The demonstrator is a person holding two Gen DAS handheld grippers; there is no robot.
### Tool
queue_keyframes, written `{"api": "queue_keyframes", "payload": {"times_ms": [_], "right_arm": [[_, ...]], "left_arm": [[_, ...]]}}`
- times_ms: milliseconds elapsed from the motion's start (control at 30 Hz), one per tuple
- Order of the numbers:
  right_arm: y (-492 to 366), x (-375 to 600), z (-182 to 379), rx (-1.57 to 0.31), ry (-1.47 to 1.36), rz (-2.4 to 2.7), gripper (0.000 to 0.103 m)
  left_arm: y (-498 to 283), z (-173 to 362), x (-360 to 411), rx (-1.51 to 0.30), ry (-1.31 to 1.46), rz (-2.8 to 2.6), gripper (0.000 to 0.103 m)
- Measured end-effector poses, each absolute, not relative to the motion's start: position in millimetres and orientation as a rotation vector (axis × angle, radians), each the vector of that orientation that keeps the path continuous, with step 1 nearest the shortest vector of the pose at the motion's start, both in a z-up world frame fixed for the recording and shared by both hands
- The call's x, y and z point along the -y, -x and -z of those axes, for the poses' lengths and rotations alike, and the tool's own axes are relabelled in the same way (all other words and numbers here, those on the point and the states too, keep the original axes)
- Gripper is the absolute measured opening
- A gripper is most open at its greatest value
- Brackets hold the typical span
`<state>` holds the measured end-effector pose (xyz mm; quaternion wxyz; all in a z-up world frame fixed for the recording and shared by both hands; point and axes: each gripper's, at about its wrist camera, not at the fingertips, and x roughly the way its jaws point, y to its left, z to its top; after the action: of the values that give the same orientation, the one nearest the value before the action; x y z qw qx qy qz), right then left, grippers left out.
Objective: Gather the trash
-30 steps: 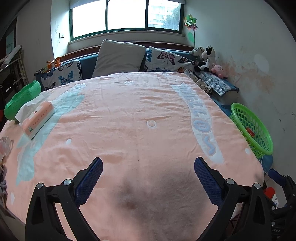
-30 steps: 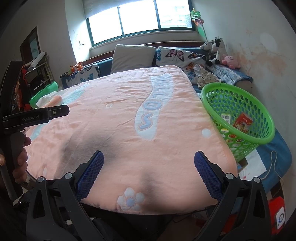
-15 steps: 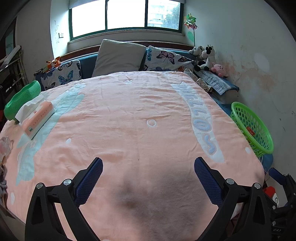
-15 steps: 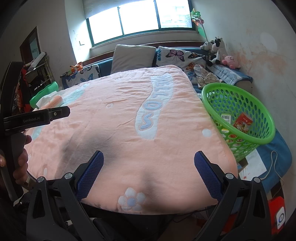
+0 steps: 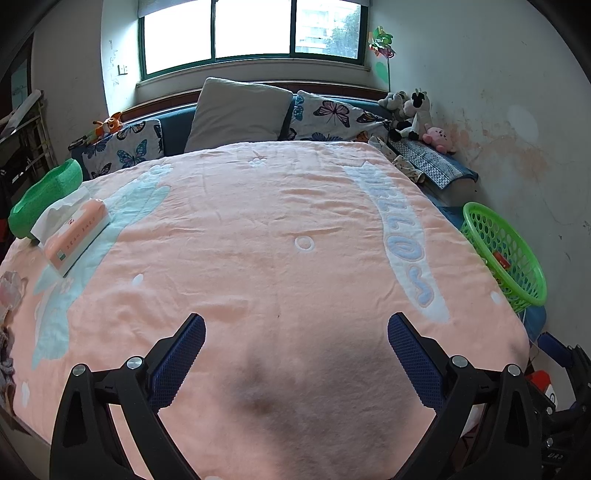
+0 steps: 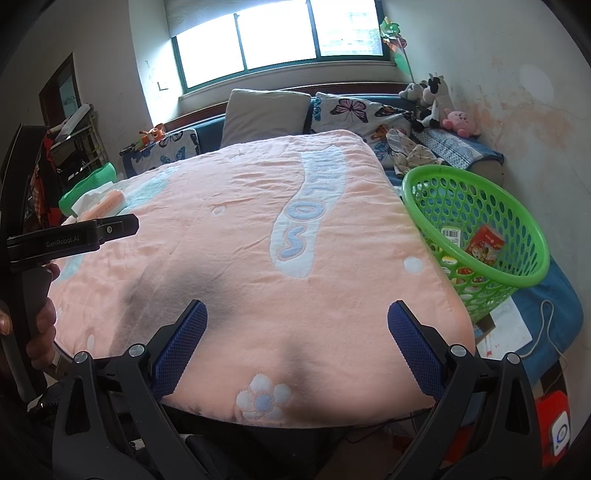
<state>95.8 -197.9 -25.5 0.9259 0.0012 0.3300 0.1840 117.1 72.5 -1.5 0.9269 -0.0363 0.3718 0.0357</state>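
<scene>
A bed (image 5: 280, 236) under a pink blanket fills the room. At its far end a grey pillow (image 5: 240, 110) and butterfly cushions (image 5: 336, 118) lean below a bright window (image 5: 251, 29). The stained white wall (image 5: 517, 129) rises right; plush toys (image 5: 413, 110) crowd the far right corner.

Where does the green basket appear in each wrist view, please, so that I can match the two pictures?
Left wrist view: the green basket sits at the right edge, seen side-on beside the pink blanket.
Right wrist view: the green basket is large at centre-right, its open mouth showing packets inside.
Shared landmark: the blanket's blue lettering runs just left of the basket in both.
</scene>
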Motion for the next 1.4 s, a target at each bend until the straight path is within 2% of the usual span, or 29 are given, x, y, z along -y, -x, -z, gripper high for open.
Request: {"api": "queue_keyframes", "payload": {"times_ms": [1400], "right_arm": [[-96.2, 195.5, 24.5, -0.676, -0.005, -0.379, 0.097]], "left_arm": [[-114.9, -0.2, -76.5, -0.762, 0.07, -0.079, 0.096]]}}
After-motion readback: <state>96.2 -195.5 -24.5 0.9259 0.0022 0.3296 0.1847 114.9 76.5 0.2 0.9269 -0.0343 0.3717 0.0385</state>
